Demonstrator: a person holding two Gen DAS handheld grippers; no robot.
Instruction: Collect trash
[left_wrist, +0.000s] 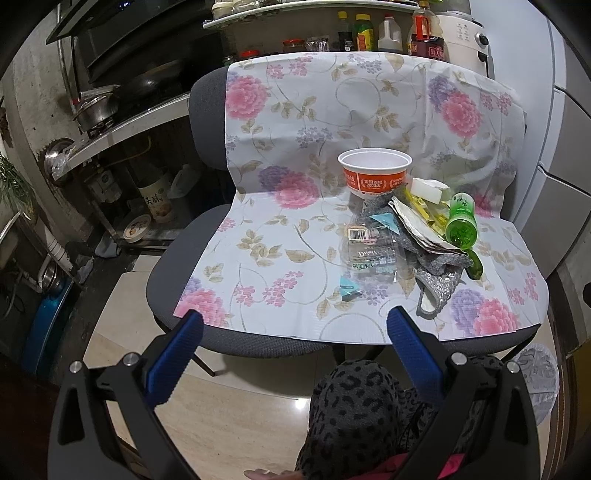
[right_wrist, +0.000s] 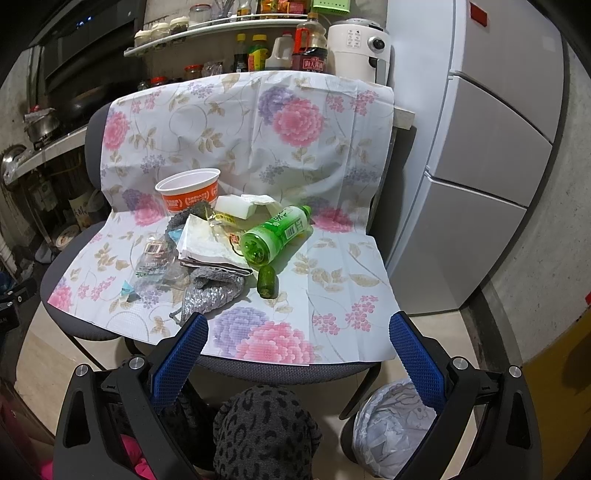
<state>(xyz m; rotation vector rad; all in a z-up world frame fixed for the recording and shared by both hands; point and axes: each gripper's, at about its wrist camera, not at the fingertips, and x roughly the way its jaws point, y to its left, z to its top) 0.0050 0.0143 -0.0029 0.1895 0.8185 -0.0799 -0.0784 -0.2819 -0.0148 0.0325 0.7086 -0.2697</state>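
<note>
bin (right_wrist: 388, 424) clearest by right gripper (right_wrist: 299, 332)

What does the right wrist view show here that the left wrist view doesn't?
Only the right wrist view shows the lined trash bin's open mouth and the whole side of the green bottle with its label. Only the left wrist view shows the blue tank on the floor at left. Both show the orange cup, the clear plastic wrapper, the grey knit cloth and the floral sheet over the chair. Left gripper and right gripper are open and hold nothing.
</note>
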